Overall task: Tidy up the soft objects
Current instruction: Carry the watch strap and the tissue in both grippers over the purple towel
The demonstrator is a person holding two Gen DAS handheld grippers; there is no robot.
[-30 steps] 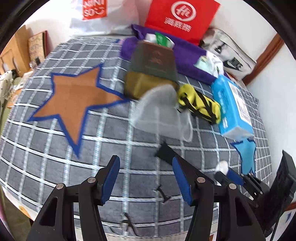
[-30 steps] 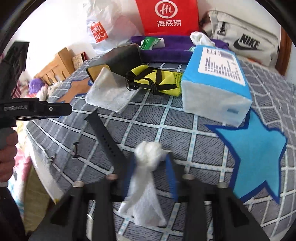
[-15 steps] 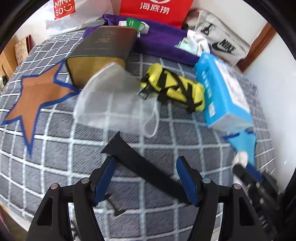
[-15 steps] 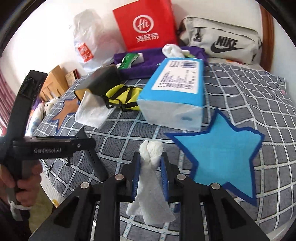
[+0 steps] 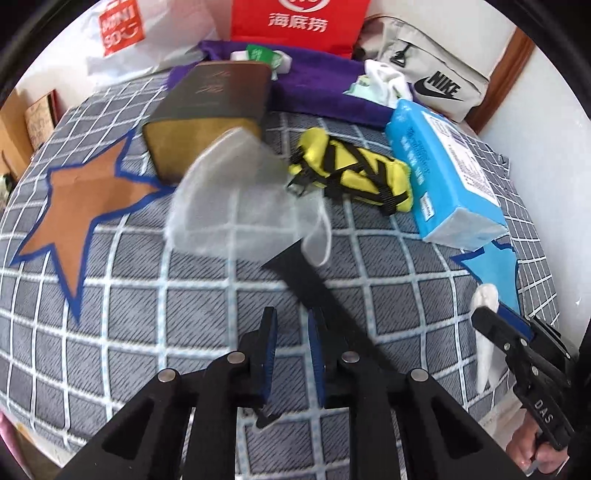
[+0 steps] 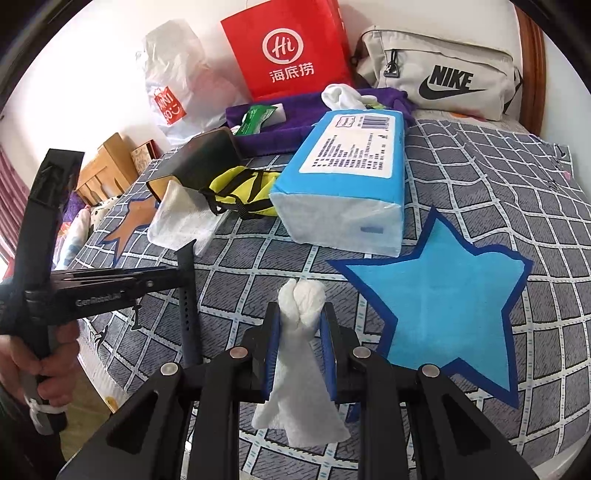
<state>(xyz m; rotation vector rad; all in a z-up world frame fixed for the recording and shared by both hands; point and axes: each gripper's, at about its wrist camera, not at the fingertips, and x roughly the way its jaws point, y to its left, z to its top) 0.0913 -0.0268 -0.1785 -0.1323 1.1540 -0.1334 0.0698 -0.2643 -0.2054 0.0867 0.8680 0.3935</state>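
Observation:
My right gripper (image 6: 298, 328) is shut on a crumpled white tissue (image 6: 301, 306), held above the checked cloth just left of the blue star (image 6: 439, 295). It also shows in the left wrist view (image 5: 495, 314). My left gripper (image 5: 291, 328) has its jaws nearly closed, with nothing between them; a black watch strap (image 5: 314, 291) lies right beside its right finger. The strap shows in the right wrist view (image 6: 186, 310) too. A white face mask (image 5: 243, 206) and a yellow strapped pouch (image 5: 354, 177) lie beyond.
A blue tissue pack (image 5: 443, 173) lies right, a dark book-like box (image 5: 210, 110) behind the mask, an orange star (image 5: 81, 206) left. A purple towel (image 5: 317, 88), red bag (image 5: 299, 22) and Nike bag (image 5: 432, 77) line the back.
My left gripper has closed from wide open to nearly shut and shifted left of the strap. My right gripper keeps hold of the tissue and has moved closer to the blue star.

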